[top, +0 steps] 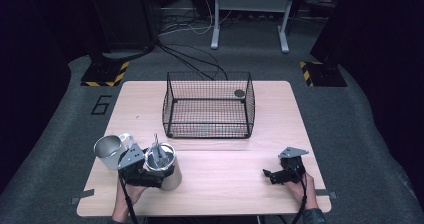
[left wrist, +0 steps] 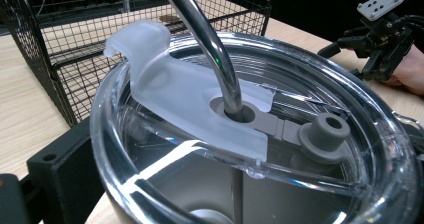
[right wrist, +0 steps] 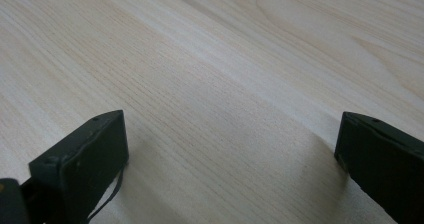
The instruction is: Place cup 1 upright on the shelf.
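Note:
A steel tumbler (top: 164, 165) with a clear lid (left wrist: 280, 149) and a metal straw (left wrist: 212, 46) stands near the table's front left. My left gripper (top: 159, 176) is shut on it, with one black jaw showing at the tumbler's left side in the left gripper view. A frosted flap (left wrist: 170, 84) on the lid is raised around the straw. My right gripper (top: 268, 175) sits low over the bare wood at the front right, held by a hand. Its jaws stand wide apart and nothing is between them (right wrist: 232, 154).
A steel mug (top: 111, 151) with a handle stands just left of the tumbler. A black wire basket (top: 209, 105) sits at the table's middle back, with a small dark round object (top: 239, 93) in its far right corner. Bare tabletop (top: 225, 184) lies between the grippers.

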